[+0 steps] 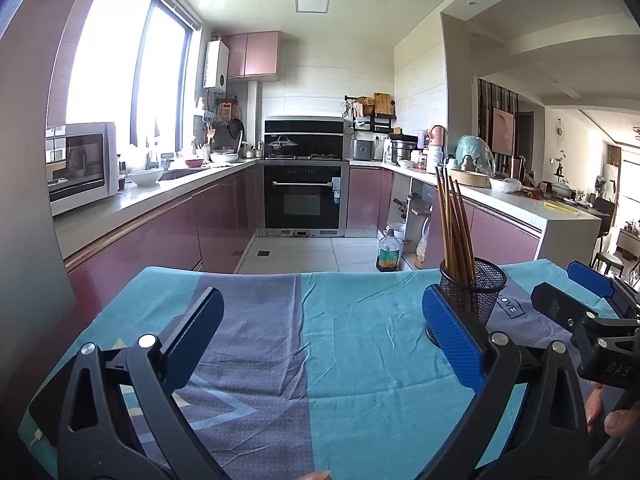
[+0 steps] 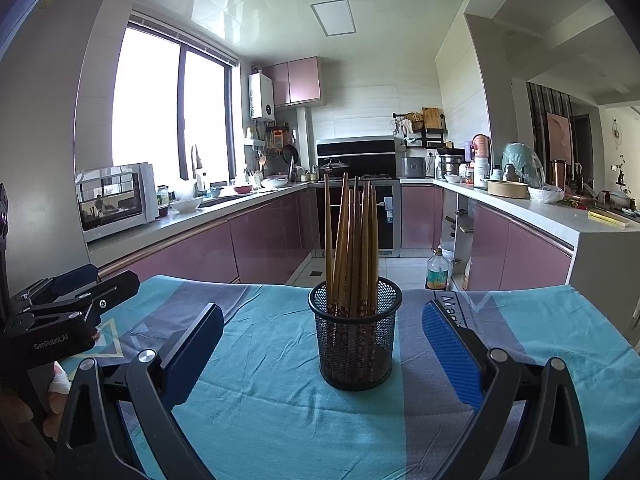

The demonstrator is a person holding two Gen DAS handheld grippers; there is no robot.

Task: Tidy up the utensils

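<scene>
A black mesh holder (image 2: 355,332) stands upright on the cloth-covered table (image 2: 260,400), with several wooden chopsticks (image 2: 352,240) standing in it, tips up. My right gripper (image 2: 322,336) is open, its blue fingers on either side of the holder and short of it, touching nothing. In the left wrist view the same holder (image 1: 478,290) and chopsticks (image 1: 454,224) sit just behind the right finger. My left gripper (image 1: 324,328) is open over bare cloth, holding nothing. The right gripper (image 1: 576,300) shows at that view's right edge; the left gripper (image 2: 68,300) shows at the right wrist view's left edge.
The table cloth (image 1: 340,360) is teal with grey bands. Beyond the table's far edge lie a tiled floor, an oil bottle (image 1: 388,252), pink cabinets and an oven (image 1: 304,196). A microwave (image 1: 80,164) stands on the left counter. A hand (image 1: 608,416) shows at the lower right.
</scene>
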